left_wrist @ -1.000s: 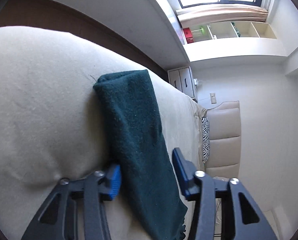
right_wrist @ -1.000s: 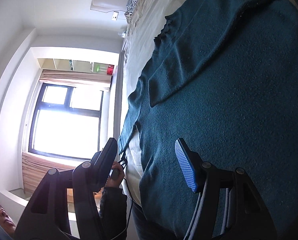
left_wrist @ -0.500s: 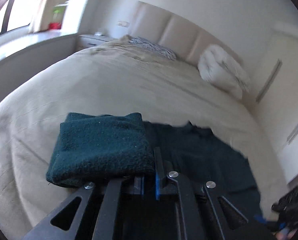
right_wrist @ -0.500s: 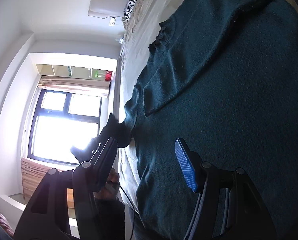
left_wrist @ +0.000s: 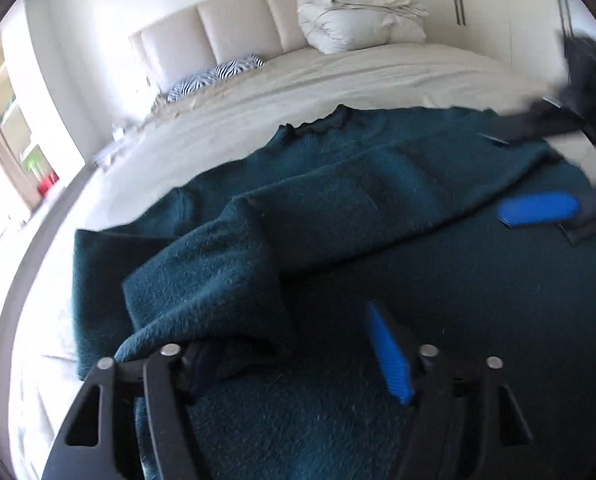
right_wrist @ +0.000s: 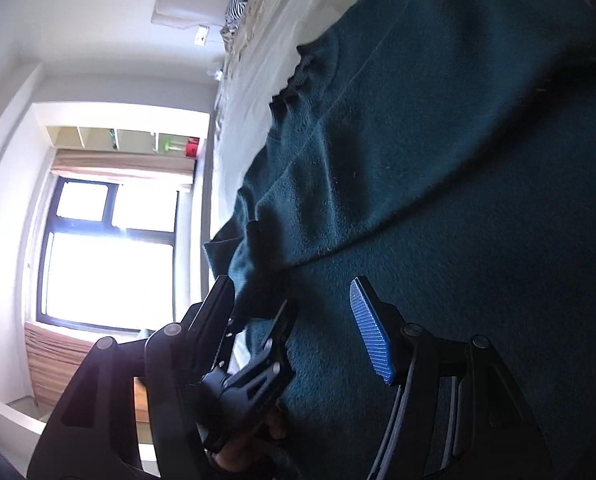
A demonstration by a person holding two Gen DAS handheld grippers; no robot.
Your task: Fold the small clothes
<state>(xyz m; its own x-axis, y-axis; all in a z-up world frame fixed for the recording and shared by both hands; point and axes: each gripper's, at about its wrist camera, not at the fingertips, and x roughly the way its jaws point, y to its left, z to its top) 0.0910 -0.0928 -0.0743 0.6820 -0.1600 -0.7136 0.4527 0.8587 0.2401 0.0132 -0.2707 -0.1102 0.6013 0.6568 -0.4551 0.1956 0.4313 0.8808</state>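
A dark teal sweater point(left_wrist: 377, 208) lies spread on the cream bed point(left_wrist: 337, 76). One sleeve point(left_wrist: 206, 280) lies folded in over the sweater's body. My left gripper point(left_wrist: 294, 360) is open just above the sweater, with the sleeve cuff draped against its left finger. My right gripper point(right_wrist: 294, 320) is open and empty over the sweater point(right_wrist: 457, 200); it also shows in the left wrist view point(left_wrist: 537, 208) at the right. The left gripper shows in the right wrist view point(right_wrist: 258, 344) beside the sleeve end.
A padded headboard point(left_wrist: 234, 28), a folded white duvet point(left_wrist: 357, 16) and a zebra-print pillow point(left_wrist: 214, 76) are at the bed's far end. A bright window point(right_wrist: 106, 248) and wall shelves point(right_wrist: 130, 140) stand beyond the bed's left side.
My left gripper closed on the sleeve, carried it in over the sweater's body and has now opened. My right gripper stayed open over the sweater.
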